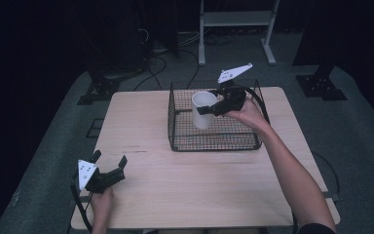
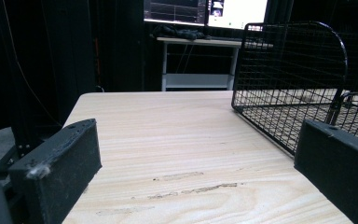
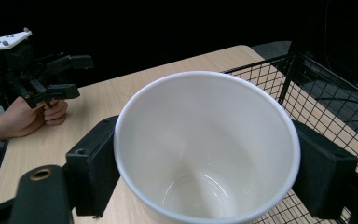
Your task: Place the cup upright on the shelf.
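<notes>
A white cup (image 1: 203, 109) stands upright, mouth up, within the outline of a black wire basket (image 1: 214, 141) on the far half of the wooden table (image 1: 190, 185). My right gripper (image 1: 205, 108) is shut on the cup from its right side. In the right gripper view the empty cup (image 3: 205, 140) sits between both black pads (image 3: 93, 163) of the right gripper (image 3: 207, 158). I cannot tell whether the cup touches the basket floor. My left gripper (image 1: 109, 158) rests near the table's front left corner, open, with nothing between its jaws (image 2: 196, 140).
The basket's near wall (image 2: 289, 70) rises to the right in the left gripper view. A white-framed stand (image 1: 236, 22) and cables lie on the floor beyond the table. Bare tabletop stretches between the left gripper and the basket.
</notes>
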